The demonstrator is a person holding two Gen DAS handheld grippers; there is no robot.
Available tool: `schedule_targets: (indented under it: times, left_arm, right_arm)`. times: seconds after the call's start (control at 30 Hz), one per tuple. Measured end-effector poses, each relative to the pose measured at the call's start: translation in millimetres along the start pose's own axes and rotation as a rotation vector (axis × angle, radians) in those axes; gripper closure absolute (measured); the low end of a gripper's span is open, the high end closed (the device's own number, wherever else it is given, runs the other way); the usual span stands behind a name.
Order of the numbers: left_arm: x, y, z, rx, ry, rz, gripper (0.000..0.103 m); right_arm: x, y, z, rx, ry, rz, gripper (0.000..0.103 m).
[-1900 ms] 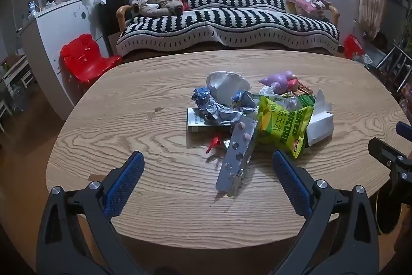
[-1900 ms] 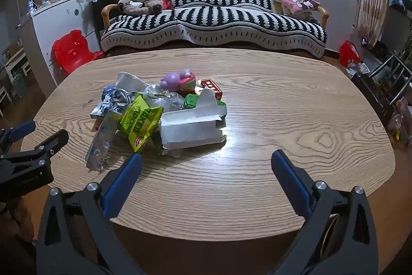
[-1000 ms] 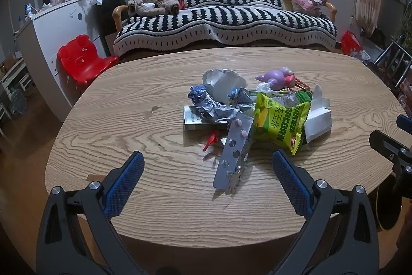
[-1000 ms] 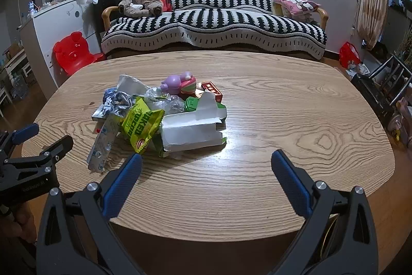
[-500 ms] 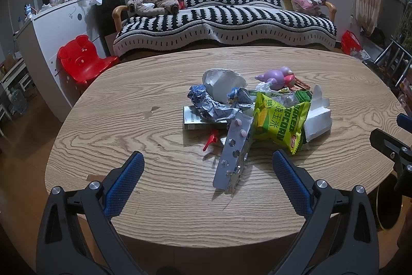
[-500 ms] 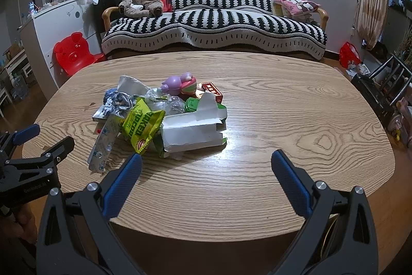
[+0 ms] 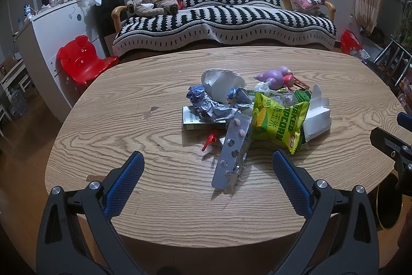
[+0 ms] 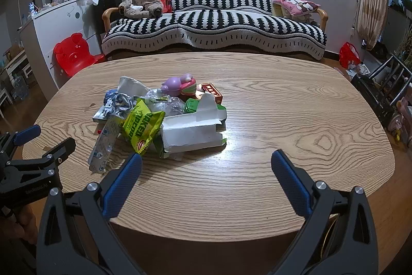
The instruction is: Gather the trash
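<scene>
Trash sits in one heap mid-way across the oval wood-grain table (image 7: 128, 141): silver foil blister pack (image 7: 233, 155) nearest me, yellow-green popcorn bag (image 7: 276, 121), torn white cardboard box (image 8: 191, 129), crumpled blue-silver foil wrapper (image 7: 213, 103), flat green-white carton (image 7: 198, 120) underneath, small red plastic bit (image 7: 209, 141), purple-pink toy figure (image 7: 275, 75) at the back. My left gripper (image 7: 207, 166) hangs over the near table edge, jaws spread wide, nothing in them; my right gripper (image 8: 204, 166) likewise, wide apart and empty, near the box side. No bin in either view, so drop-off spot unknown. Step in hand, as I read it: first pick. Plan: left takes the blister pack, since it sticks out of the heap toward me and lies clear of the rest at its near end. It's thin and flat on the wood, so come in low, pinch across the short width at that free end, lift gently to avoid dragging the bag along. Right then takes the box by its raised flap. Leave the toy; probably not trash.
</scene>
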State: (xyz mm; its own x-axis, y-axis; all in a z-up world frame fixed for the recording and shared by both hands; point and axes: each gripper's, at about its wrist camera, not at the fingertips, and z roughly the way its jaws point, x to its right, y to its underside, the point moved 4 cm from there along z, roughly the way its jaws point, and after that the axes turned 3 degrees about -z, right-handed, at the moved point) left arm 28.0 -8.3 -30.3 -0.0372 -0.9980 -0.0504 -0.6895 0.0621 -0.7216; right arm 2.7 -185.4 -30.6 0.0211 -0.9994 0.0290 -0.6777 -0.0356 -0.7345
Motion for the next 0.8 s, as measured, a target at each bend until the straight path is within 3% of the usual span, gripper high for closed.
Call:
schedule_targets:
  times: [0.8]
  left_arm:
    - [3,3,3,-0.01,0.013,0.018,0.006]
  right_arm:
    - [0,-10,-8,0.008,-0.001,0.01,0.006]
